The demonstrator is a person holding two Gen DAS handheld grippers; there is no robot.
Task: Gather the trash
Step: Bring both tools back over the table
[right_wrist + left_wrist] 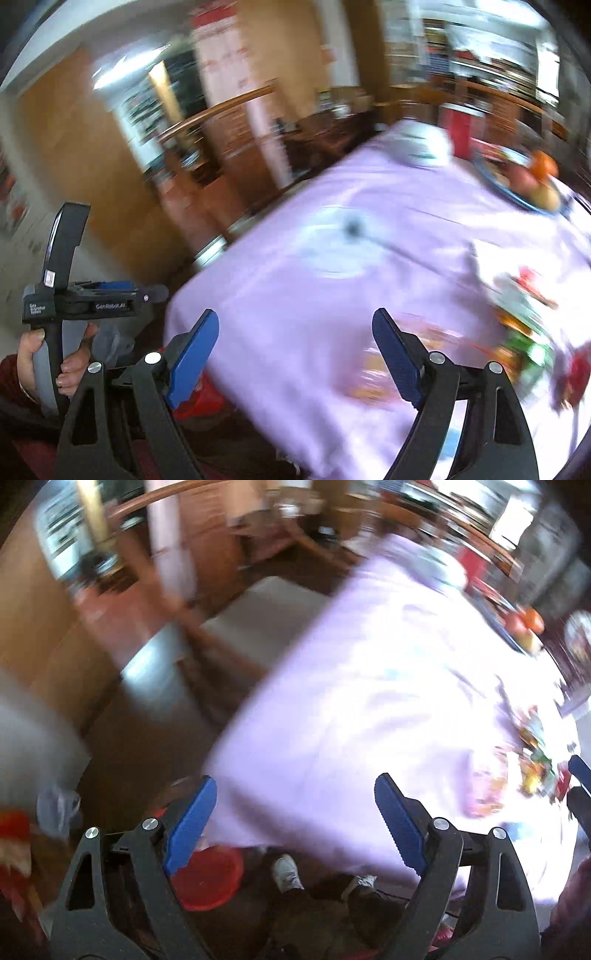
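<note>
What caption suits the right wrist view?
Open right gripper above lilac tablecloth, colourful litter to its right.

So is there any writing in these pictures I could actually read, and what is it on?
"GenRobot.AI": on the side of the left gripper, as seen from the right wrist view.
A small white label on the same tool's grey block, two or three short lines: too small to read surely.
Colourful wrappers on the lilac tablecloth: any print is blurred out.
Red and white poster on the far wall: blurred, unreadable.

Lilac-clothed table (332, 295), wrappers (524, 332), fruit plate (517, 184)
</note>
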